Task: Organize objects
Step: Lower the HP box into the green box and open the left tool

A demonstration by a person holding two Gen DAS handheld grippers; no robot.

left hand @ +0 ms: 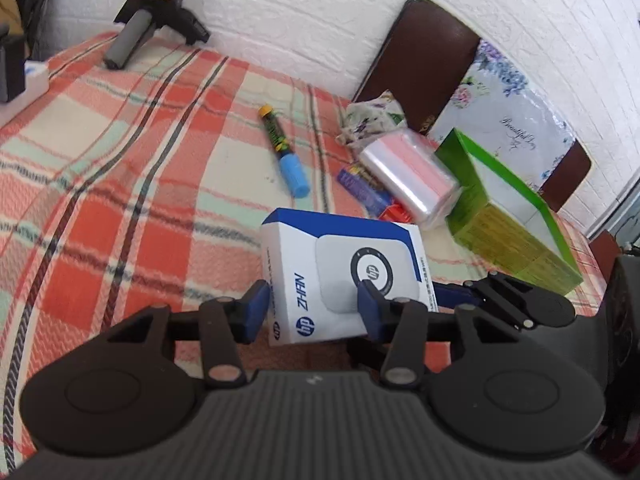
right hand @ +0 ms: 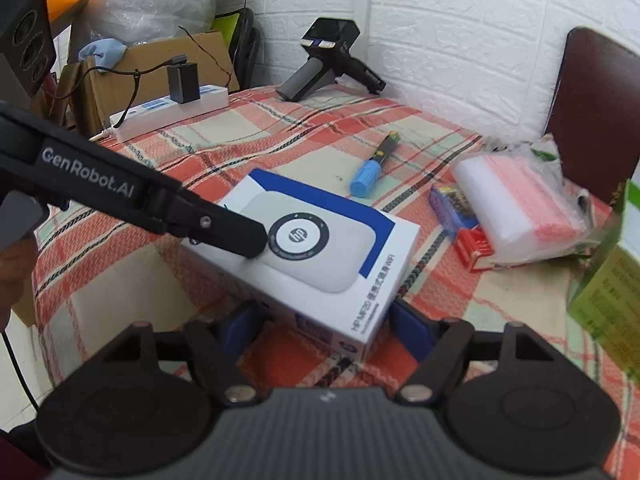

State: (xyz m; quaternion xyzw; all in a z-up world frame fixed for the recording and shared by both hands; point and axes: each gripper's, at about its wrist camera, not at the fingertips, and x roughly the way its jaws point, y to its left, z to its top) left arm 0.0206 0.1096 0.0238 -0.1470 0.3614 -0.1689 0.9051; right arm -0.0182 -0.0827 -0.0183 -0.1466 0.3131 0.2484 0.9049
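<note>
A white and blue HP box (left hand: 344, 276) is tilted up off the plaid tablecloth. My left gripper (left hand: 314, 304) is shut on its near end, one blue pad on each side. In the right wrist view the same box (right hand: 320, 252) sits between the blue pads of my right gripper (right hand: 326, 320), which is shut on its near end. The left gripper's black arm (right hand: 120, 196) reaches onto the box from the left. An open green box (left hand: 508, 216) stands at the right.
On the cloth lie a blue-capped marker (left hand: 282, 150), a bag of pink and clear pouches (left hand: 408, 178), a small blue and red pack (left hand: 368, 192) and a floral packet (left hand: 374, 118). A black handheld device (left hand: 156, 12) stands at the back. A power strip (right hand: 168, 110) lies at the left edge. A brown chair back (left hand: 424, 60) is by the wall.
</note>
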